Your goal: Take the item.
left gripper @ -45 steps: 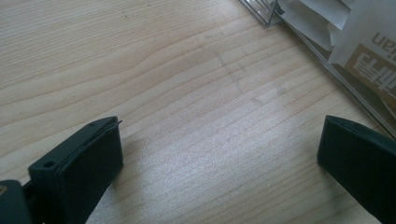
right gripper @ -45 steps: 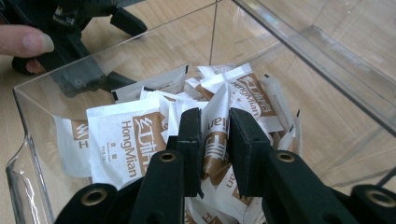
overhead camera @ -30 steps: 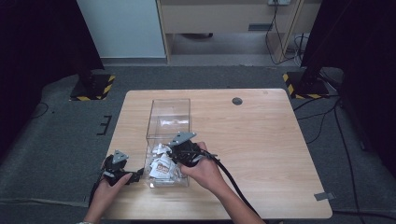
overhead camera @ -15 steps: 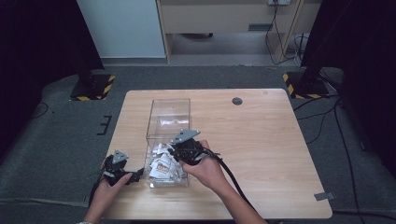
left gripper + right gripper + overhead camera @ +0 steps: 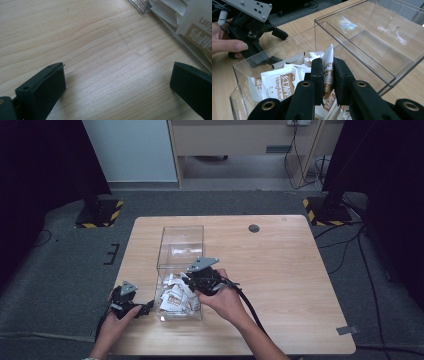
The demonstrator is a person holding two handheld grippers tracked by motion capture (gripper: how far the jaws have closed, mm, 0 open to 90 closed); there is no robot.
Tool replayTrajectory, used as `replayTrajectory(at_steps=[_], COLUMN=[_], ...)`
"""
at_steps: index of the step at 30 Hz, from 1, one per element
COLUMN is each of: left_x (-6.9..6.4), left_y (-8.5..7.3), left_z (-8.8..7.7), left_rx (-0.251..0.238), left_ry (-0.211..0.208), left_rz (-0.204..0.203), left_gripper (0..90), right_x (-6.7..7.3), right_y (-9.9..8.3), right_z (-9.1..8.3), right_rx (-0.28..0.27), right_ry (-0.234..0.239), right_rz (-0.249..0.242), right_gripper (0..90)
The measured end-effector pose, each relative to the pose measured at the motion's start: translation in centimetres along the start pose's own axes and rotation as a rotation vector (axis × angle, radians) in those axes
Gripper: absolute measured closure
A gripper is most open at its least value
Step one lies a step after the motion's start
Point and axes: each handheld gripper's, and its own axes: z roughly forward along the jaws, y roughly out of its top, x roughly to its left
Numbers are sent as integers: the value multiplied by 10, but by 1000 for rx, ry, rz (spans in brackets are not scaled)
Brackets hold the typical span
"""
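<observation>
Gripping one sachet point(image 5: 328, 67) with the right gripper point(image 5: 328, 68): its fingers point(image 5: 317, 75) are clenching the packet edge-on, pads pressing on both faces, inside the near compartment of the clear box point(image 5: 180, 237). The step in hand is looking like the pick, with the lift-out not yet done. The sachet is standing roughly upright between the pads, top edge poking above them, lower part running down into the pile of sachets point(image 5: 278, 83) beneath.

The left gripper point(image 5: 117, 82) is sitting on the bench point(image 5: 285, 270) just beside the box's left wall, fingers point(image 5: 42, 87) spread wide with nothing but bare wood between them; it is idling.

The next move is probably calling for a straight lift, clearing the box rim and the divider wall without dragging neighbours along, since loose packets are lying against the held one. Where it is going I can't tell; the far compartment is looking nearly empty, so that is a likely target.

The sachet is looking like a thin white paper packet with a brown band and printed lettering, flat and flexible, so it is likely bending rather than slipping.
</observation>
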Motion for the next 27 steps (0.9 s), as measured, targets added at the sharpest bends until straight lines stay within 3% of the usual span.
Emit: replayTrajectory(at_steps=[27], left_x=[0], left_y=[0], left_z=[0], left_rx=[0], left_ry=[0], left_rz=[0], left_gripper=[0], right_x=[-18], right_y=[1], right_z=[-29], right_rx=[-48], right_ry=[-33], right_rz=[17], right_gripper=[793])
